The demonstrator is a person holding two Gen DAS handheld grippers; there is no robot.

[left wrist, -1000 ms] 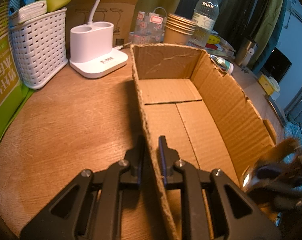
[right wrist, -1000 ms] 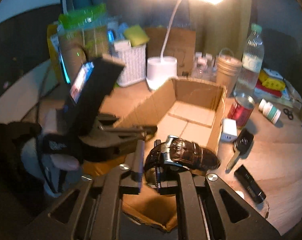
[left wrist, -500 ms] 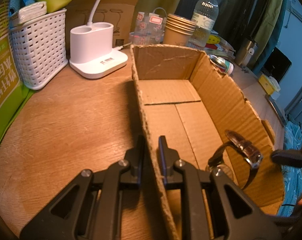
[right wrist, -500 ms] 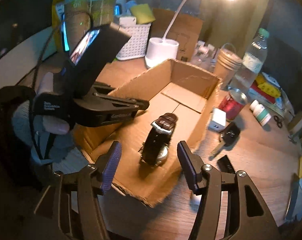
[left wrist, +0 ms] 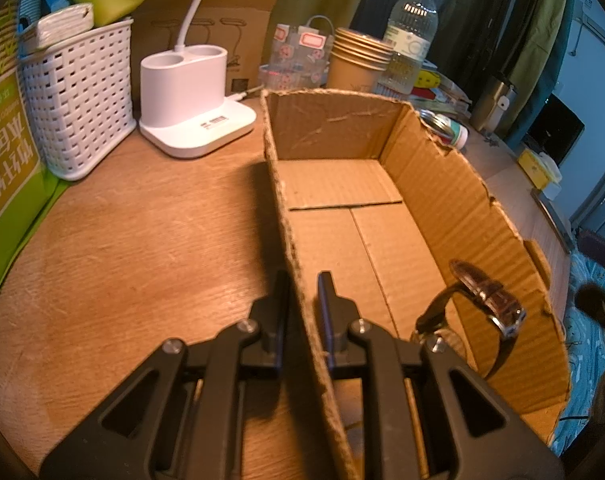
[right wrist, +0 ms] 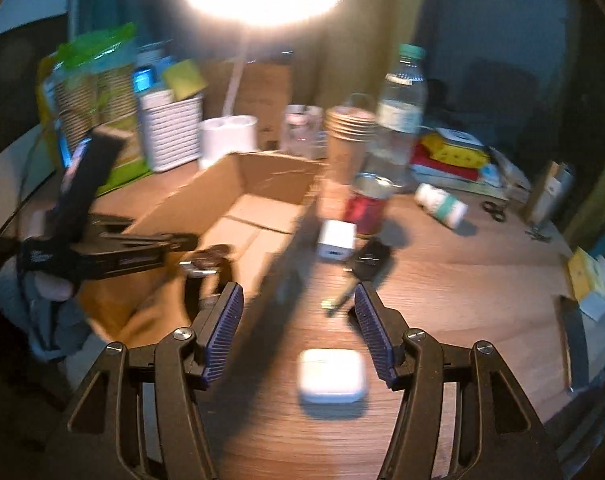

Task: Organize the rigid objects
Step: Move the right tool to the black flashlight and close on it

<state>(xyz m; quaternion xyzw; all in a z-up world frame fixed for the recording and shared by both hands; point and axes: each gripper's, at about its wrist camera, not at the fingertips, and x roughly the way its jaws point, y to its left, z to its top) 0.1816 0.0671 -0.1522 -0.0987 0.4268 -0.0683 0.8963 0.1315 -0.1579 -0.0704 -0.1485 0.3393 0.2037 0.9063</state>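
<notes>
- The left gripper is closed tight on the near side wall of the cardboard box and holds it steady on the wooden table.
- One thing is already inside: a wristwatch stands on its edge in the near right corner of the box.
- The right gripper has its jaws apart and nothing between the pads; it hangs over the table, outside the box.
- I judge most work is left: the white earbud case, the car key, the white charger cube and the red can lie beside the box.
</notes>
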